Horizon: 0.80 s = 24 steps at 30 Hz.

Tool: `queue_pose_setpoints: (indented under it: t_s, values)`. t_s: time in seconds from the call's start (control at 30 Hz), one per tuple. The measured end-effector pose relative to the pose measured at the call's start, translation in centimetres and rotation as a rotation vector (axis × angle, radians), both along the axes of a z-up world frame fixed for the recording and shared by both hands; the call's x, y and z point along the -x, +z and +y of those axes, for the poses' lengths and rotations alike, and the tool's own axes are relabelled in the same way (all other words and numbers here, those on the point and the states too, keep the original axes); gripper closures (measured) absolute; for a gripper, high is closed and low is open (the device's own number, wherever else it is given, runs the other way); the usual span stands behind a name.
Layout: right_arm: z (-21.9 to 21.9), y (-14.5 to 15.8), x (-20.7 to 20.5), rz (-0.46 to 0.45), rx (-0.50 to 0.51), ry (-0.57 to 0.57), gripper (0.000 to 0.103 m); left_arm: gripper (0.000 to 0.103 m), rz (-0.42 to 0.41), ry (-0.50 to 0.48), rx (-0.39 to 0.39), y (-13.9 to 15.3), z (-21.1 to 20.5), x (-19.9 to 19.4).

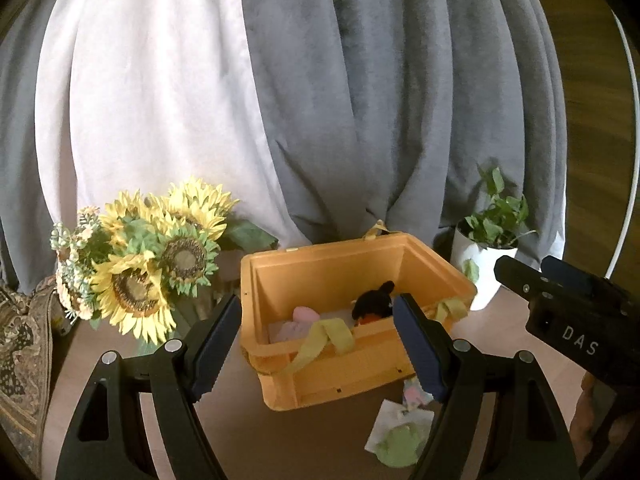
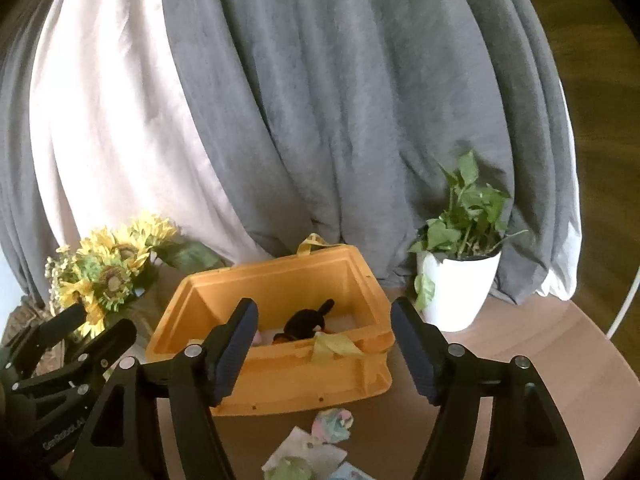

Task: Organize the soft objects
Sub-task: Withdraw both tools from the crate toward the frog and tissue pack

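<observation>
Left gripper (image 1: 318, 344): jaws apart, empty | Right gripper (image 2: 322, 346): jaws apart, empty | Orange bin (image 2: 280, 388): holds black plush (image 2: 304, 322) | Pastel soft items (image 2: 334, 428): on surface before bin | Advice: descend centred, pinch bulk, lift clear of rim.

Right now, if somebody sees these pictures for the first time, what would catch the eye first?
Probably the orange bin at the table's centre, with a black plush toy inside. Then the sunflower bouquet to its left and the potted plant in a white pot to its right, before grey curtains. Both open tongs frame the bin.
</observation>
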State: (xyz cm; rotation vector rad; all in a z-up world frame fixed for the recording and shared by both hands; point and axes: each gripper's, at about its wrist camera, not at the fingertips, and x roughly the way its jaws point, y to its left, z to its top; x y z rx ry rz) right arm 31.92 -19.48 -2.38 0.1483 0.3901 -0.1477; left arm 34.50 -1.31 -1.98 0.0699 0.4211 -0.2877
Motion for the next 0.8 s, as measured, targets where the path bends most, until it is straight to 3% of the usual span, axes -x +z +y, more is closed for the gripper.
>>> queue_pose_setpoints:
  t_s: [0.8]
  values:
    - [1.8, -3.4, 6.8, 0.087, -0.036, -0.062, 0.030, 0.025, 0.063, -0.101, -0.040, -3.4, 1.3, 5.6]
